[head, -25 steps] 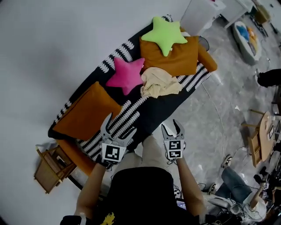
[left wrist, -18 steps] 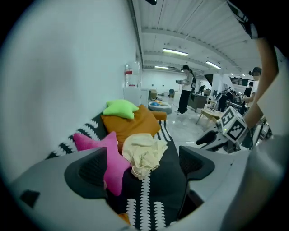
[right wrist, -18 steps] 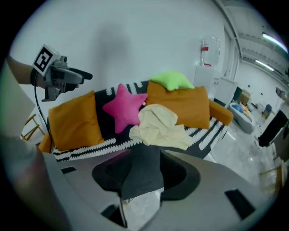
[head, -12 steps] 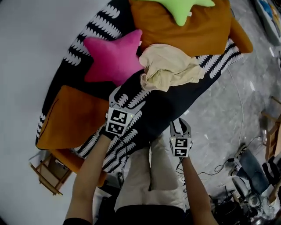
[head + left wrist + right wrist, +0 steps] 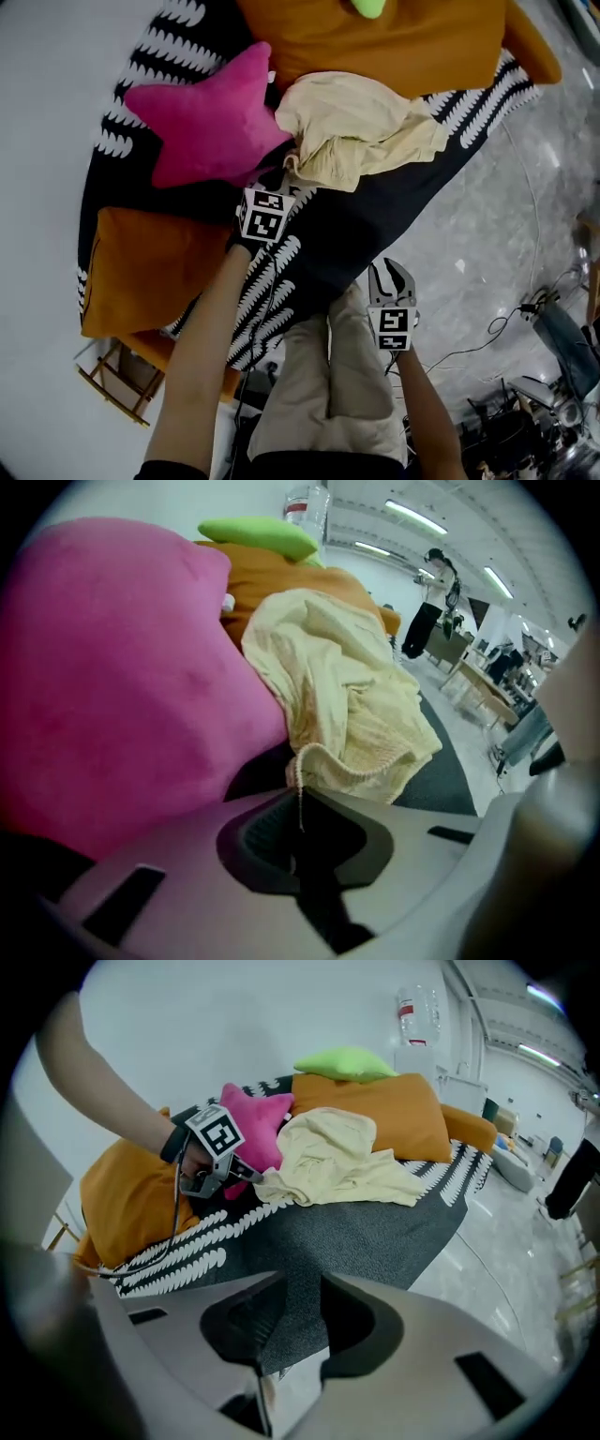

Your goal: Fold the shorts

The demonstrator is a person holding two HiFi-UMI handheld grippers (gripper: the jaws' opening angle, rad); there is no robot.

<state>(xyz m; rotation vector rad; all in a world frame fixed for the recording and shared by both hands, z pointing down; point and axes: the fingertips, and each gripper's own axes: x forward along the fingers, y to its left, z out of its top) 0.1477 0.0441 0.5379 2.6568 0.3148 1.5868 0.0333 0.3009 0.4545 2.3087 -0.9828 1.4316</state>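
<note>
The left gripper [image 5: 284, 176] was closed, seemingly pinching the hem of the cream shorts [image 5: 361, 131] beside a pink star cushion [image 5: 202, 122]. The right gripper [image 5: 391, 272] had just been closing, its jaws slightly apart and empty.

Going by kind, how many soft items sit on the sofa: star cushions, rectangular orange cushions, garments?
star cushions: 2 (pink, green)
rectangular orange cushions: 2 ()
shorts: 1
total: 5

Bright even indoor light, fisheye edges, slight blur
</note>
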